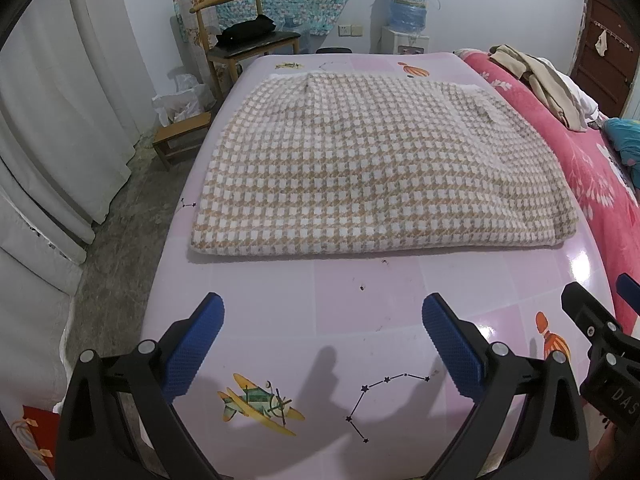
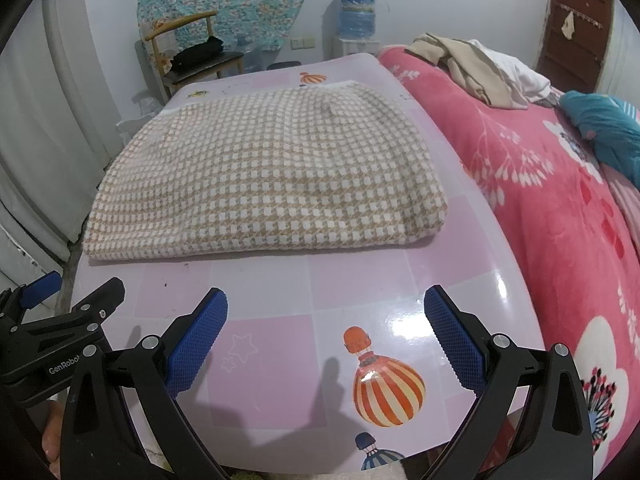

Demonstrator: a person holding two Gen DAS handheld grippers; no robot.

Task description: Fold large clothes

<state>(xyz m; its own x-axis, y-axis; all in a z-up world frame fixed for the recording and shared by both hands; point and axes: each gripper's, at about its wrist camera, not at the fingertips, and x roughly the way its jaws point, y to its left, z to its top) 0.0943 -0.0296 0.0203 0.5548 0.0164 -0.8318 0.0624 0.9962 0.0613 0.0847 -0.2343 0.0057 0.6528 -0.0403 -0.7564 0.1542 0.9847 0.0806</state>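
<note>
One folded checked garment (image 1: 348,160), one pink table (image 1: 360,300), two grippers (image 1: 322,344) (image 2: 326,340), one chair (image 1: 244,40), one water bottle (image 1: 408,4)

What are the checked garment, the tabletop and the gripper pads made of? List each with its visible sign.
Checked garment: thick woven or knitted fabric, matte and fuzzy, with bulky folded edges.
Tabletop: apparently a glossy plastic or vinyl printed covering; lamp glare and sharp shadows show on it.
Pads of the left gripper and right gripper: blue, probably rubber, with a fine dimpled grip texture.
</note>
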